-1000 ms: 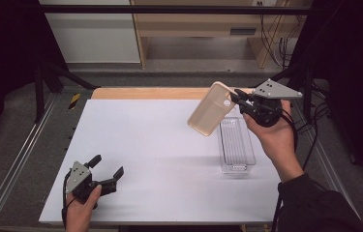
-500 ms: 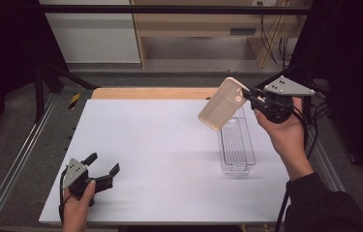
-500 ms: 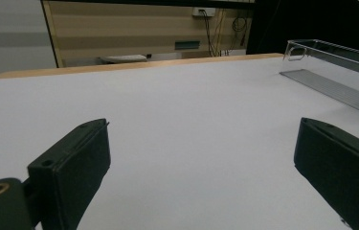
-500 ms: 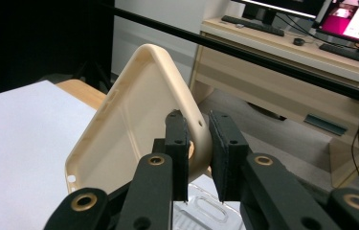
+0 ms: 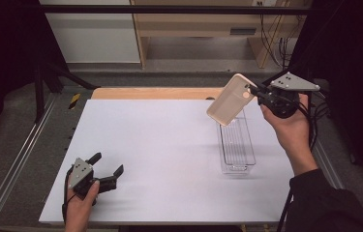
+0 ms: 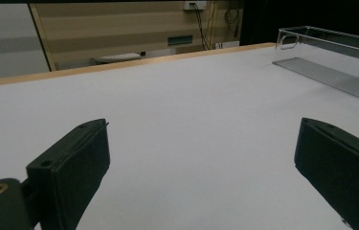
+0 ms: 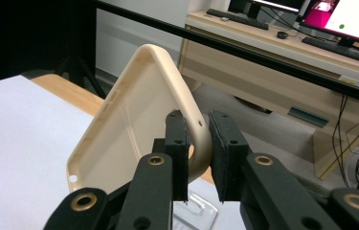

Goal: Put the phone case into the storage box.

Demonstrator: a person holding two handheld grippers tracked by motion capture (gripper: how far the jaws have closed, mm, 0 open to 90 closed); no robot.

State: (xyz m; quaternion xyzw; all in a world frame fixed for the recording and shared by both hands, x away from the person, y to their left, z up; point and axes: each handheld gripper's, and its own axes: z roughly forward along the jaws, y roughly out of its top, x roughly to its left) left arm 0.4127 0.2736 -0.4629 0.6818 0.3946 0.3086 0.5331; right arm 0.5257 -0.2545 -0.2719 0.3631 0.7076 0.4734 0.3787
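The right gripper (image 5: 259,94) is raised above the far right part of the table (image 5: 159,145), and its jaws are pinched on one edge of a beige phone case (image 5: 231,99). In the high view the case sticks out from the jaw tips toward the left, tilted, with its flat back and round camera hole facing up toward the camera. It hangs in the air over the far end of a clear tray (image 5: 237,145), apart from it, while the tray stands lengthwise on the white table below. In the right gripper view the case (image 7: 134,139) shows its hollow inner side, and the two black pads (image 7: 177,143) clamp its curved rim near one corner, so most of the case lies left of and beyond the jaws. The left gripper (image 5: 105,170) rests at the near left of the table, well apart from the case, with its jaws spread wide and nothing between them; its own view shows bare table and the tray (image 6: 330,52) at far right.
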